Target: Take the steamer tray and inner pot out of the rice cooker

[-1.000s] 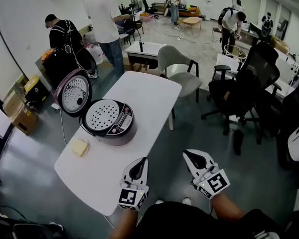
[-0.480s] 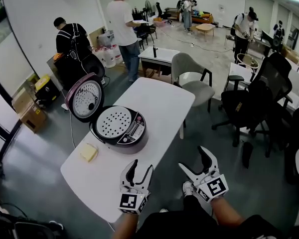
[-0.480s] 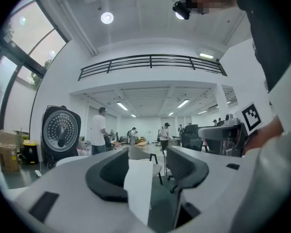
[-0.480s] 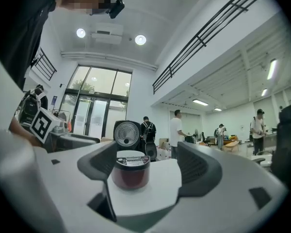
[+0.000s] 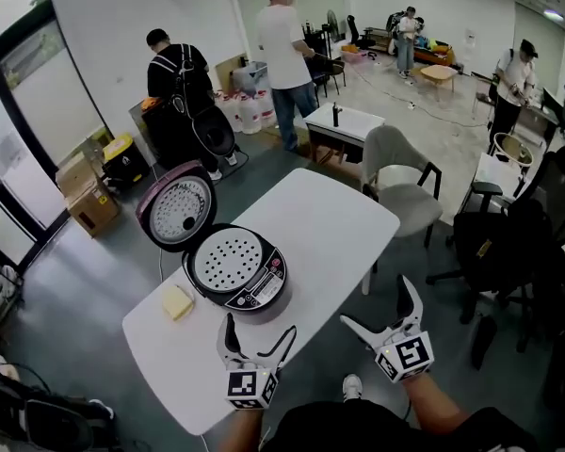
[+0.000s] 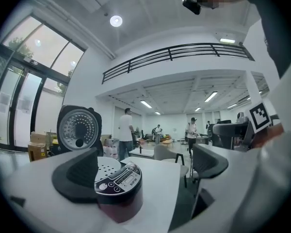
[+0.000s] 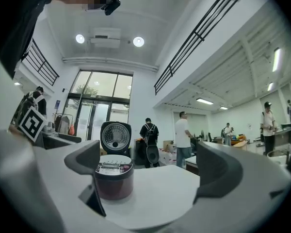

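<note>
While the rice cooker (image 5: 235, 269) stands open on the white table (image 5: 330, 224), with the steamer tray (image 5: 226, 260) seated in its mouth and the inner pot hidden beneath, both tools are short of it. Left gripper (image 5: 260, 331) and right gripper (image 5: 377, 301) — jaws just opened wide, nothing between them. Step: approach, nothing lifted yet. Next, probably: bracket the tray's rim from either side — lift level.

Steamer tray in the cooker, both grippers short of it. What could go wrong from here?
Left gripper and right gripper have just been opening, nothing between their jaws. The steamer tray sits low in the rice cooker, so a grip on its rim may slip. The raised lid stands close behind; a lifted tray could knock it.
</note>
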The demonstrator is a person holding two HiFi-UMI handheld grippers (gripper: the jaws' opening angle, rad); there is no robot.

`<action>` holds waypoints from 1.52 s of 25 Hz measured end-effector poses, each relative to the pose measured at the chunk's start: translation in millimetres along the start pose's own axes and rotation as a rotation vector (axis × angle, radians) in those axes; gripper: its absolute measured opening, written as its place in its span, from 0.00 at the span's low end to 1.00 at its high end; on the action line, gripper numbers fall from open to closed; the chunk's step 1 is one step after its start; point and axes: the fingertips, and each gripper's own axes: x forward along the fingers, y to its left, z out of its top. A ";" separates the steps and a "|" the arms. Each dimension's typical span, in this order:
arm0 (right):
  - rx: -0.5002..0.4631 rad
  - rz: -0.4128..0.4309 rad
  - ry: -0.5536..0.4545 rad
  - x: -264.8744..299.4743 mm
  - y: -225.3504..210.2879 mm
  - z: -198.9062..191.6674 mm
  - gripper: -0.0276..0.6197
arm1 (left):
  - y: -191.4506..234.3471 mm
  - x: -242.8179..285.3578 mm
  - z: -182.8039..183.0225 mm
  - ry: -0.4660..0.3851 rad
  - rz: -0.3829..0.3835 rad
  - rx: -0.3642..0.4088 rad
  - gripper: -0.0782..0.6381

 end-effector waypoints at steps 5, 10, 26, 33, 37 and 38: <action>0.000 0.113 0.010 39.5 -25.7 -7.3 0.96 | 8.4 23.4 -1.0 0.013 0.120 -0.013 0.94; 0.026 0.227 0.029 68.2 -28.8 -22.7 0.96 | 24.9 23.9 -8.4 0.032 0.251 -0.030 0.94; 0.041 0.415 0.043 163.9 30.8 -29.4 0.96 | 102.1 18.7 -13.5 0.035 0.397 -0.082 0.90; 0.028 0.481 0.050 214.0 71.2 -26.3 0.96 | 143.2 22.2 -10.4 0.028 0.399 -0.096 0.88; -0.009 0.513 0.072 229.7 89.3 -27.9 0.95 | 162.3 19.7 -14.2 0.032 0.403 -0.111 0.86; -0.019 0.522 0.075 233.5 93.1 -28.7 0.95 | 166.9 19.6 -15.6 0.034 0.404 -0.112 0.86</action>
